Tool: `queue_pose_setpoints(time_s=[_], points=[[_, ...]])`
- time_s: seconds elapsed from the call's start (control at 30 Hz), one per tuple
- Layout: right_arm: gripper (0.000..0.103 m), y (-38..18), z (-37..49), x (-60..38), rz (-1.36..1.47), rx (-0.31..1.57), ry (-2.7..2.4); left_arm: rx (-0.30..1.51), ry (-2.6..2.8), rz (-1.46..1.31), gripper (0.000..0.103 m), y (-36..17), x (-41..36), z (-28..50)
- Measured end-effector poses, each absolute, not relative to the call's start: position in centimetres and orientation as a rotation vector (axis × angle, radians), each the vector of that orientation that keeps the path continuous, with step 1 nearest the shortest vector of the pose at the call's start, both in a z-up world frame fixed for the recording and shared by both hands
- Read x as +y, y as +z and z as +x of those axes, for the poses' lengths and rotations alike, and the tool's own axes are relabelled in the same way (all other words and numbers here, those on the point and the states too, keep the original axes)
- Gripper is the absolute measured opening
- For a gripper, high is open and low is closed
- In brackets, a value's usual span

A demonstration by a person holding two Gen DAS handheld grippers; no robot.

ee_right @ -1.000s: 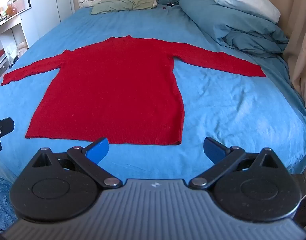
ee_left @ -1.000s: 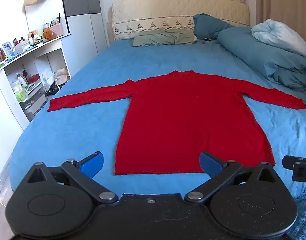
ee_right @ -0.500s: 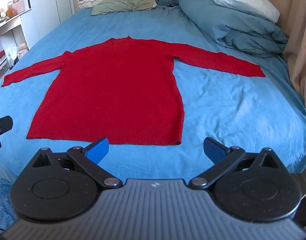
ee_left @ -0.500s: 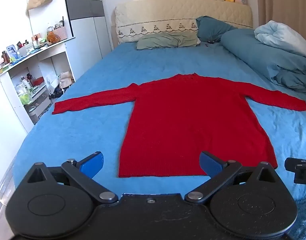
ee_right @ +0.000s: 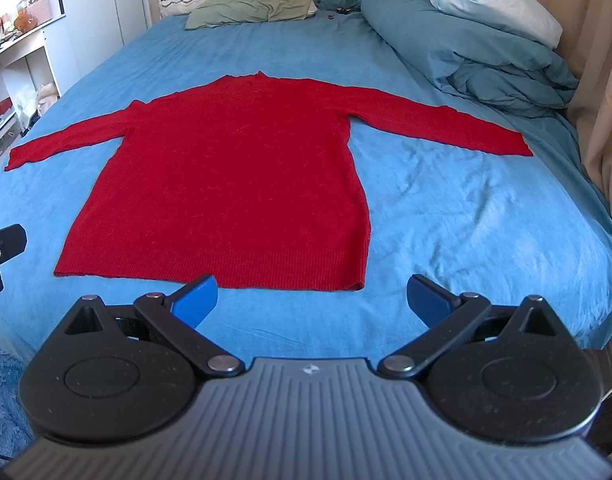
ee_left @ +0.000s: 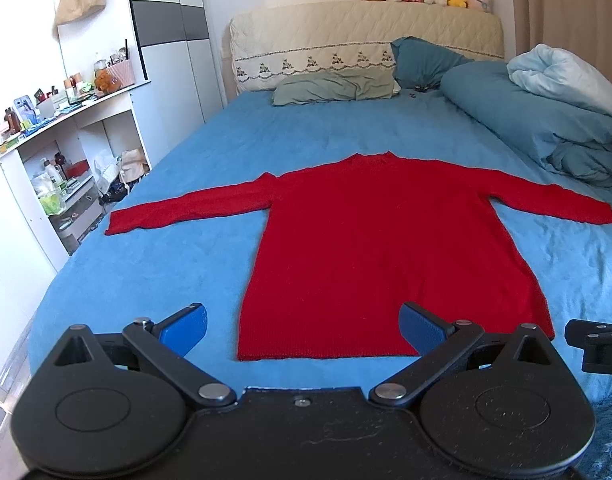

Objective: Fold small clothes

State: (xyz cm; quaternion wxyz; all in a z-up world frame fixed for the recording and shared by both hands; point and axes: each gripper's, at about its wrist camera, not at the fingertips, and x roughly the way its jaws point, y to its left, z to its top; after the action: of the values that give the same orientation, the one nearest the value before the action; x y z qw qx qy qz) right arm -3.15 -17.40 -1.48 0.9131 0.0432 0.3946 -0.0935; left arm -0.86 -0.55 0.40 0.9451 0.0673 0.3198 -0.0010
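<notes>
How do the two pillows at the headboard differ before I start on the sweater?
The green pillow lies flat on the bed sheet; the teal pillow is propped up against the headboard. The green one is pale sage, the teal one darker and close to the duvet in colour. The green one sits left of the teal one. Both lie well beyond the sweater and touch neither it nor the grippers.

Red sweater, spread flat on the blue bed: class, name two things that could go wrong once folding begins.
1. The red sweater is a loose knit; the open right gripper might pinch the blue sheet along with the hem.
2. Both sleeves lie stretched far outward; the right sleeve ends near the bundled duvet, so folding it inward may drag or skew the body.
</notes>
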Motion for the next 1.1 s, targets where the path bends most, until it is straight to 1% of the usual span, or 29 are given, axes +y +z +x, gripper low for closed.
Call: queue_pose_setpoints(time_s=[1.1], points=[[0.103, -1.55, -2.85, -16.8, 0.094, 0.816, -0.186, 0.64, -0.001, 0.133, 0.103, 0.65, -0.38, -0.94]])
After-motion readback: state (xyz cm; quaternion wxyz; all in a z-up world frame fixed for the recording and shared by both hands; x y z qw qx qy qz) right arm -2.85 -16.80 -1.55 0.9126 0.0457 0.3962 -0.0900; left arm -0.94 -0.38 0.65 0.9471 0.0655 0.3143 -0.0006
